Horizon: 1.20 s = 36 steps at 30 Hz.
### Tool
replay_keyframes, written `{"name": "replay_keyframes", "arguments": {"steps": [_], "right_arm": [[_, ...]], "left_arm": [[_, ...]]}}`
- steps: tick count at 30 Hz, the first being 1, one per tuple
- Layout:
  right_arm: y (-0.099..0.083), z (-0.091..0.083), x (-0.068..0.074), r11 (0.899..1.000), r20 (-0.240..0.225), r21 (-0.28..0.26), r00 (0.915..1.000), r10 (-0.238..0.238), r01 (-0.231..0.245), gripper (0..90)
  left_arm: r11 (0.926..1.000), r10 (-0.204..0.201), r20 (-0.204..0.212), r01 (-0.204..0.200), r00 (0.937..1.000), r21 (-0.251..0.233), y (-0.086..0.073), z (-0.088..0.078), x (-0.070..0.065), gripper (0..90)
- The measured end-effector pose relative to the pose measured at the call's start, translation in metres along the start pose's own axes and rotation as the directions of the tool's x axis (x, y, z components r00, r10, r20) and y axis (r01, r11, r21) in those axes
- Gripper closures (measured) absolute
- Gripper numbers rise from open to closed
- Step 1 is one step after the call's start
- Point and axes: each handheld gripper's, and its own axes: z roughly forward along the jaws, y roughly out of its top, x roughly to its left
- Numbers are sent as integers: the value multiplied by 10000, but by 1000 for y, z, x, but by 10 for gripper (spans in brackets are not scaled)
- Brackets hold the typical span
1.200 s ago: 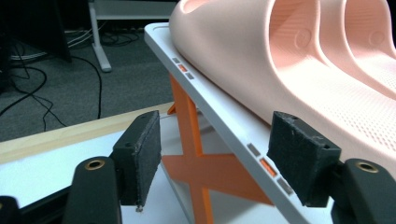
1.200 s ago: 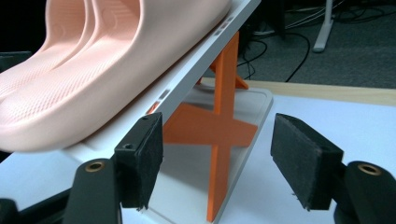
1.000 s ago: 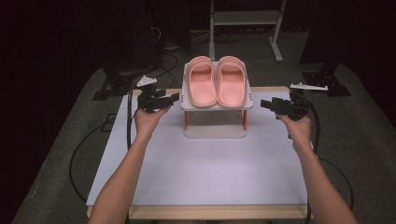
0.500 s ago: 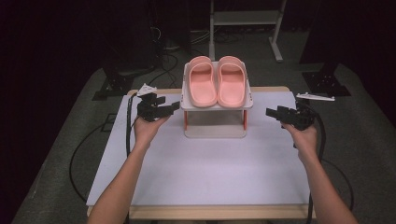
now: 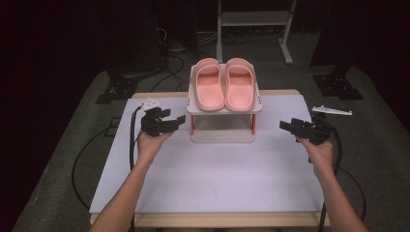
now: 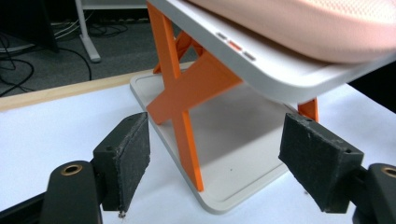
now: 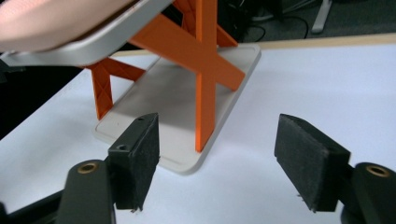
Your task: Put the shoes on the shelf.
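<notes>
The jaws of the left gripper (image 5: 180, 119) stand wide apart with nothing between the pads; they have just been opening. The right gripper (image 5: 284, 126) is also wide open and empty. Both point inward at the small rack (image 5: 222, 130), which stands between them at the far middle of the table (image 5: 208, 183), with two pink slippers (image 5: 226, 83) on top.

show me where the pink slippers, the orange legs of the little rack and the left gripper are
pink slippers (image 5: 226, 84), high view, inner edge of the left slipper.
orange legs (image 6: 180, 100), left gripper view, where the near pair crosses.
left gripper (image 5: 175, 120), high view, between its open jaw tips.
</notes>
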Motion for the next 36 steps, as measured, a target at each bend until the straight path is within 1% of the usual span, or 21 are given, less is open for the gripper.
{"name": "replay_keyframes", "arguments": {"steps": [1,2,5,6,9,10,13,14,16,19,20,22,25,27,31,32,33,36], "right_arm": [[-2,-1,0,10000,0,-6,10000,28,-28,303],[-4,-1,-1,9999,-4,-121,10000,-6,6,305],[-10,-3,-2,10000,-56,-26,10000,32,-32,302],[-12,-4,-3,10000,-59,59,10000,52,-52,297],[-18,-6,-3,9999,-92,94,9999,78,-77,293],[-20,-6,-4,9999,-102,82,9999,75,-74,293],[-27,-8,-6,9998,-116,154,9998,135,-133,290],[-29,-9,-6,9998,-123,143,9998,160,-158,290],[-32,-10,-6,9997,-161,149,9997,196,-194,290],[-35,-12,-6,9996,-153,185,9997,198,-195,282],[-38,-13,-6,9997,-147,159,9997,173,-171,282],[-40,-13,-6,9997,-180,180,9997,174,-171,282],[-44,-15,-5,9997,-169,186,9997,157,-154,279],[-50,-16,-6,9996,-162,222,9997,156,-153,277],[-56,-17,-8,9995,-178,260,9997,186,-181,273],[-60,-19,-9,9992,-149,303,9995,266,-261,272],[-62,-19,-10,9993,-133,315,9997,223,-218,271],[-68,-22,-12,9987,-94,445,9996,264,-259,266]], "left_arm": [[10000,-2,-12,2,10000,-9,-2,0,0,230],[9999,-78,102,79,9999,-69,-6,-2,1,227],[9997,-93,150,96,9998,-207,-12,-5,1,218],[9998,-108,155,110,9998,-161,-13,-5,1,209],[9997,-96,170,100,9998,-241,-19,-8,1,200],[9994,-173,194,179,9997,-283,-21,-8,1,199],[9998,-102,109,104,9999,-172,-25,-8,1,184],[9995,-129,140,132,9998,-274,-28,-9,1,184],[9994,-166,149,170,9998,-302,-31,-9,0,184],[9994,-184,164,188,9997,-292,-34,-9,0,182],[9998,-141,173,144,9998,-160,-35,-9,1,171],[9997,-111,167,115,9998,-238,-38,-11,1,168],[9995,-185,175,190,9997,-240,-41,-12,1,168],[9996,-197,173,200,9997,-196,-46,-14,2,168],[9996,-202,140,205,9997,-193,-52,-16,2,162],[9996,-229,160,232,9996,-184,-55,-17,2,162],[9996,-237,141,240,9996,-159,-56,-18,2,162],[9997,-234,138,236,9996,-97,-58,-19,3,152]]}}
